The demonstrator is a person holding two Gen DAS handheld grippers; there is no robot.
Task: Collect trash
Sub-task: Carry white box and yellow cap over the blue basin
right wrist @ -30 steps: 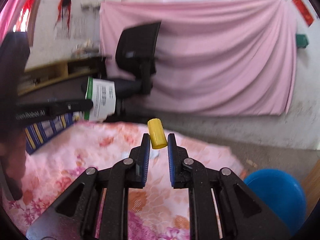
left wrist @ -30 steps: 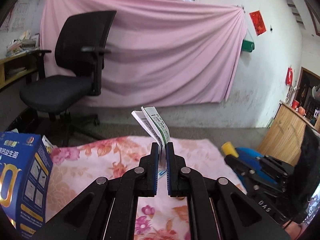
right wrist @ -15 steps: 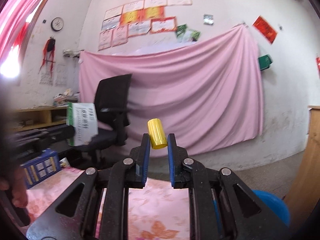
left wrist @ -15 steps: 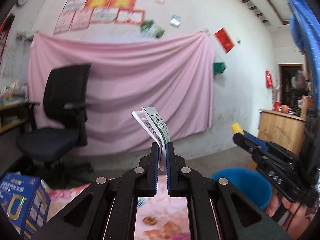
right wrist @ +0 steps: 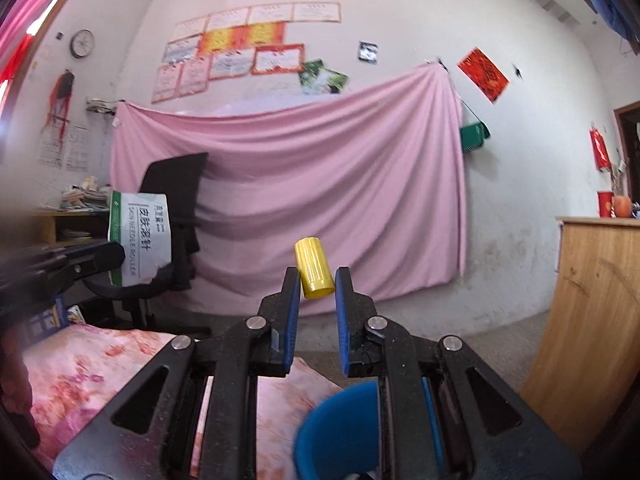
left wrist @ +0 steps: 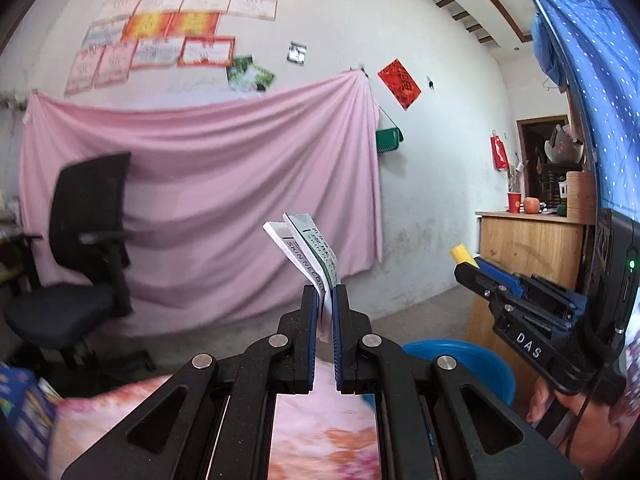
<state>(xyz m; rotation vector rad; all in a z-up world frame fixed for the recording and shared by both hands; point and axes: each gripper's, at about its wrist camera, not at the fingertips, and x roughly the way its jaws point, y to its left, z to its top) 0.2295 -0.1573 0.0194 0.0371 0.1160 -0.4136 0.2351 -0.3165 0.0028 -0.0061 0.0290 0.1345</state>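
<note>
pink cloth [left wrist: 200,208] drapes the wall behind a black chair [left wrist: 80,248]. blue bin [right wrist: 340,432] sits below the right gripper [right wrist: 317,280], jaws clenched on a yellow cap [right wrist: 314,268]. left gripper [left wrist: 326,300] pinches a flattened white box [left wrist: 310,252] upright between its jaws.

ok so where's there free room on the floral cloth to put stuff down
Bare floral cloth shows between the left gripper and the right gripper, and ahead of the left gripper's fingers in its own view. Crowded spots: the blue box at the cloth's left edge and the blue bin at its right end.
</note>
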